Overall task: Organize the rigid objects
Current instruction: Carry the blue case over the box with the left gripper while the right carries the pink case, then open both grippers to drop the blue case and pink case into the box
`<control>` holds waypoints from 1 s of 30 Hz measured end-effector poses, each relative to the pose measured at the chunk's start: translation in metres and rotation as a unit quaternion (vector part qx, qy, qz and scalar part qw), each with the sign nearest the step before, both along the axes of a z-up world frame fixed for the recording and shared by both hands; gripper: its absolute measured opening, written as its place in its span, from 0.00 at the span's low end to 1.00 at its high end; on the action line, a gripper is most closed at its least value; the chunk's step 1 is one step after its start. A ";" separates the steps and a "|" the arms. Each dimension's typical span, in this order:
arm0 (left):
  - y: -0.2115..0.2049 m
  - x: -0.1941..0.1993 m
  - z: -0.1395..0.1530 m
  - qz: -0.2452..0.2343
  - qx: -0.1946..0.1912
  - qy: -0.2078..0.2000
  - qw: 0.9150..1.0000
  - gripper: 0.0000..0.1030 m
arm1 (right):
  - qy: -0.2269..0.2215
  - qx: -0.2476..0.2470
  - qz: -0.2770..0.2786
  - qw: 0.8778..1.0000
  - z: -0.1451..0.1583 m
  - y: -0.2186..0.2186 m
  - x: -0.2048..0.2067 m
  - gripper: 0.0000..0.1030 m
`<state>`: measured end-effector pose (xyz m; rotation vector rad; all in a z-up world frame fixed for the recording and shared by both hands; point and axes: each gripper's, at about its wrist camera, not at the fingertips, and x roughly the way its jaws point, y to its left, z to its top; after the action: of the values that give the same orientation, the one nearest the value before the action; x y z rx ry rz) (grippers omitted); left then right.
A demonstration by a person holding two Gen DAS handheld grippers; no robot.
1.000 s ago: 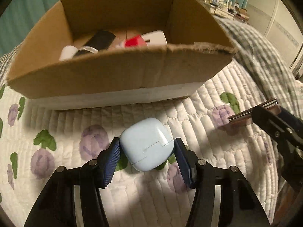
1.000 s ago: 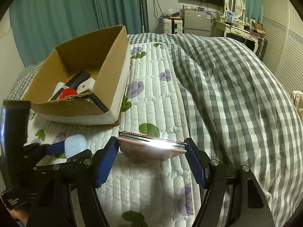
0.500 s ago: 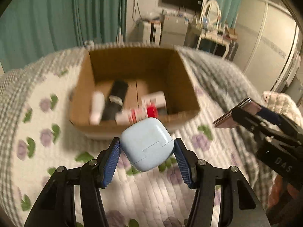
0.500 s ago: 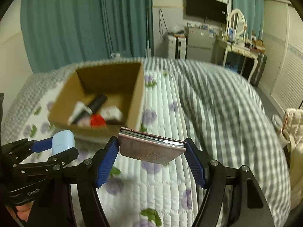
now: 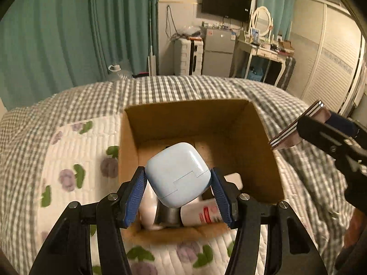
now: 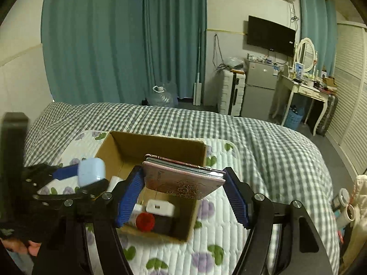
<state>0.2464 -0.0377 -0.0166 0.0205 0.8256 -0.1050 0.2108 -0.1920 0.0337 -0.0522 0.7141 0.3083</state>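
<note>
Left hand-held gripper (image 5: 178, 190) clamped on pale blue case (image 5: 177, 174), held above the cardboard box (image 5: 197, 123) on the bed (image 6: 263, 137). Right hand-held gripper (image 6: 183, 192) clamped on pink flat case (image 6: 183, 178), over box's right edge. Box holds white charger (image 6: 160, 207), red-capped item (image 6: 145, 221).

Both tongs (image 5: 178, 191) (image 6: 183, 194) have black frames, silver screws and ribbed blue pads (image 5: 134, 197).

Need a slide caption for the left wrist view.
Left gripper holds a pale blue case above the open cardboard box.
</note>
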 end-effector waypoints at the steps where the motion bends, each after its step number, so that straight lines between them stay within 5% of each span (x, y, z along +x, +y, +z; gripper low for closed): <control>1: -0.001 0.006 -0.007 0.002 0.000 0.004 1.000 0.56 | 0.001 0.001 0.002 1.000 -0.003 0.001 0.004 0.68; 12: -0.015 0.043 -0.047 -0.017 0.008 0.010 1.000 0.59 | 0.015 -0.005 0.012 1.000 -0.046 0.011 0.054 0.68; 30: 0.029 0.004 0.002 -0.006 0.016 -0.045 0.999 0.65 | 0.036 -0.005 0.024 0.999 -0.044 0.045 0.064 0.68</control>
<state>0.2505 -0.0092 -0.0146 0.0600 0.7365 -0.1017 0.2750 -0.1466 -0.0099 -0.0691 0.7868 0.3545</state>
